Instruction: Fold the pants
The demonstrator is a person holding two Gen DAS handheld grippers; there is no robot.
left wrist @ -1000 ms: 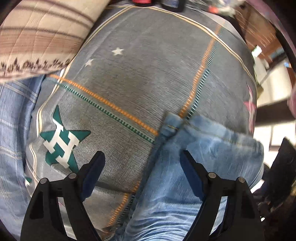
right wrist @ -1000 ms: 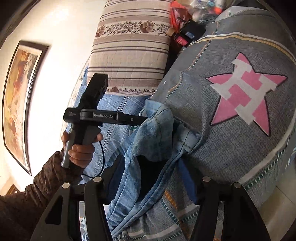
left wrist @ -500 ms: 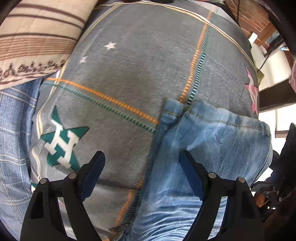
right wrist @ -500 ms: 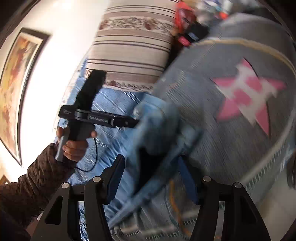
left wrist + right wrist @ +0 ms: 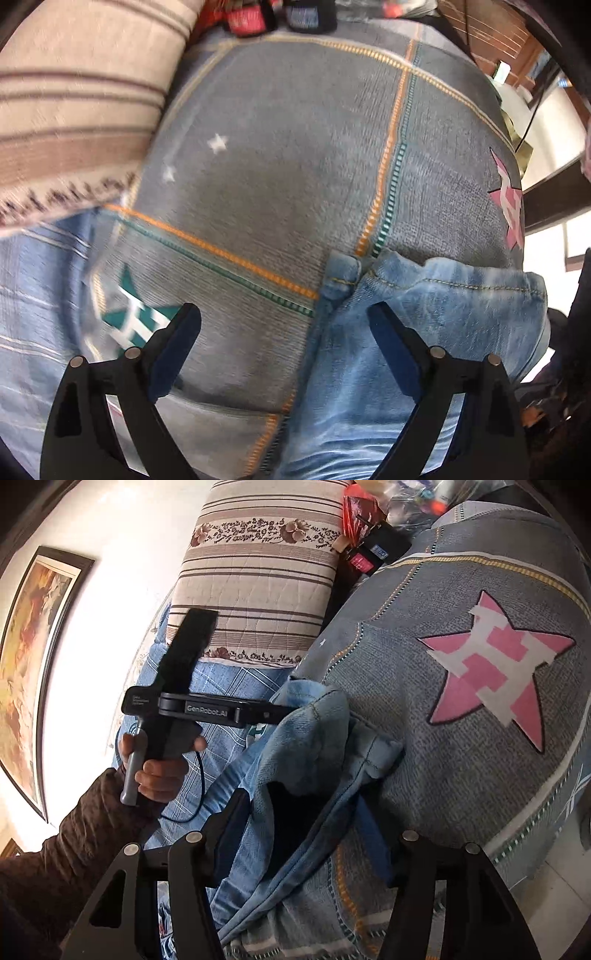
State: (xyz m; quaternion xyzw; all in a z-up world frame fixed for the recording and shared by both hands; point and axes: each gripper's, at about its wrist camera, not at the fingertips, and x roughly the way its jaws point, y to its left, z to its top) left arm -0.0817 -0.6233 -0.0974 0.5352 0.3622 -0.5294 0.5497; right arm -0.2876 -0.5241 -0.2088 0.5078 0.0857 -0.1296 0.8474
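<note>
Light blue denim pants (image 5: 406, 332) lie on a grey bedspread (image 5: 295, 155) with star motifs; they also show in the right wrist view (image 5: 314, 746), bunched with the waistband raised. My left gripper (image 5: 284, 317) is open, its right finger (image 5: 395, 350) over the denim, its left finger over the bedspread. My right gripper (image 5: 303, 819) is open, its jaws either side of the raised denim fold. The left gripper body (image 5: 207, 709) shows in the right wrist view, held by a hand just left of the pants.
A striped beige pillow (image 5: 258, 576) lies at the head of the bed on a blue checked sheet (image 5: 221, 686). Red and black items (image 5: 369, 550) sit beyond the bedspread. A framed picture (image 5: 33, 646) hangs on the white wall. The bed edge and floor (image 5: 554, 878) are at the right.
The left wrist view has pulled back and tilted, showing more of the bedspread and the items beyond it. The right gripper shifted briefly and settled over the raised denim fold. Both stay open.
</note>
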